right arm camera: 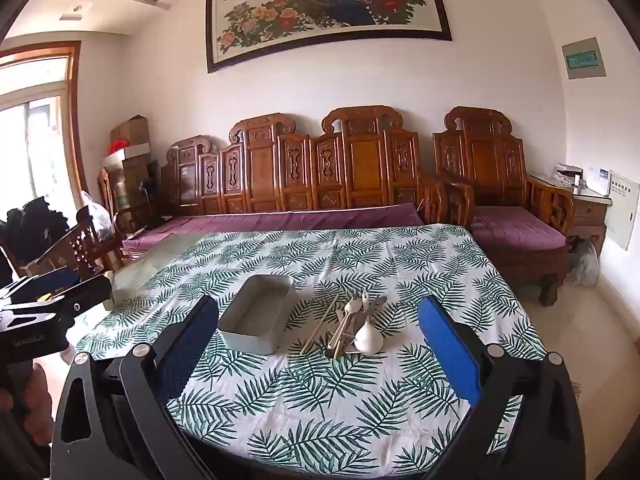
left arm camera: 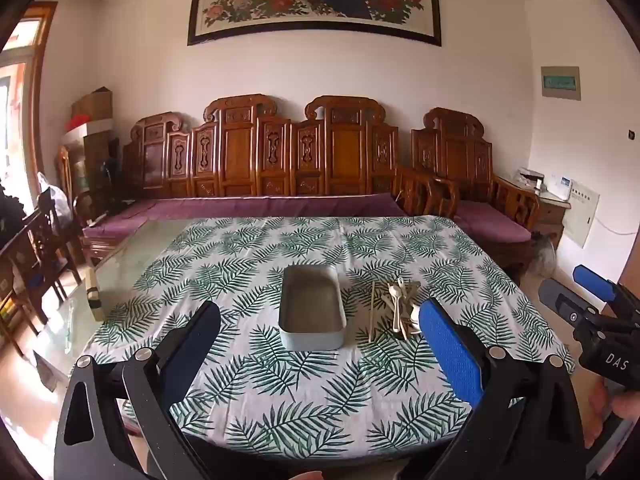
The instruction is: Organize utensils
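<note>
From the left wrist view, the left gripper (left arm camera: 320, 344) hangs over the near part of the table (left arm camera: 460, 248), which is spread with a white cloth printed in green leaves. Its fingers (left arm camera: 448, 352) stand wide apart with nothing between them. A shallow grey box (left arm camera: 313, 312), open on top and empty, lies on the cloth just beyond the fingertips, about midway between the two fingers. Just beside the box, in front of the blue-padded finger, lies a loose heap of utensils (left arm camera: 400, 312): pale spoons piled across each other and a pair of chopsticks (left arm camera: 372, 312) on the side nearer the box. Further out past that finger, the right gripper (left arm camera: 576, 296) shows over the table's edge.

From the right wrist view, the right gripper (right arm camera: 318, 344) also has its fingers (right arm camera: 448, 352) spread wide and holds nothing. The grey box (right arm camera: 256, 316) sits ahead of the dark finger, apart from it. The utensils (right arm camera: 352, 324) lie between the two fingers and beyond their tips, a white ceramic spoon (right arm camera: 368, 338) nearest, the chopsticks (right arm camera: 320, 326) slanting toward the box. Outside the dark finger, the left gripper (right arm camera: 60, 300) shows, with a hand (right arm camera: 28, 396) on its handle.
</note>
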The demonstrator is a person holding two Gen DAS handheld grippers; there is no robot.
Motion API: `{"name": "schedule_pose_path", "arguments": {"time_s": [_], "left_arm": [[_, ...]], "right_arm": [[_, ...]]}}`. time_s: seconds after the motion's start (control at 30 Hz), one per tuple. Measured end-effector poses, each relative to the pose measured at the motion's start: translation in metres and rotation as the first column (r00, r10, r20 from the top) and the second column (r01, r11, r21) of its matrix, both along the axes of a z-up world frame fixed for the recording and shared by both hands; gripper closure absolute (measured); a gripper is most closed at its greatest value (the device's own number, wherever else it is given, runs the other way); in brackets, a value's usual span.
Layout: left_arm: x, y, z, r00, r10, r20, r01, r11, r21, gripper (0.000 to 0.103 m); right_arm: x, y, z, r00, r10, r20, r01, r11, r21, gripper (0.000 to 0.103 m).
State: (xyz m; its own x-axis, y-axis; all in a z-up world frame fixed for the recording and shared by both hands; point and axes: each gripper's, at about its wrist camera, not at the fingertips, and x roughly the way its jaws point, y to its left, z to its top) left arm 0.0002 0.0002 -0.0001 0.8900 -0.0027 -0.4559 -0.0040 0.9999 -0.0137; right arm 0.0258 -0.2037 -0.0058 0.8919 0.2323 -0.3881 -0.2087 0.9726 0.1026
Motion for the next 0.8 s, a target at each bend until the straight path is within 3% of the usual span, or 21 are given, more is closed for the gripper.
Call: {"name": "schedule_pose_path", "arguments": {"time_s": [0.8], "left_arm": [[-0.0018, 0.0009, 0.0037, 1.0, 0.004, 0.015, -0.004, 1.0, 0.001, 0.007]], "right_arm": [[0.0004, 0.0011, -0.0025, 1.0, 0.002, -0.004, -0.002, 1.0, -0.005, 0.003]]}}
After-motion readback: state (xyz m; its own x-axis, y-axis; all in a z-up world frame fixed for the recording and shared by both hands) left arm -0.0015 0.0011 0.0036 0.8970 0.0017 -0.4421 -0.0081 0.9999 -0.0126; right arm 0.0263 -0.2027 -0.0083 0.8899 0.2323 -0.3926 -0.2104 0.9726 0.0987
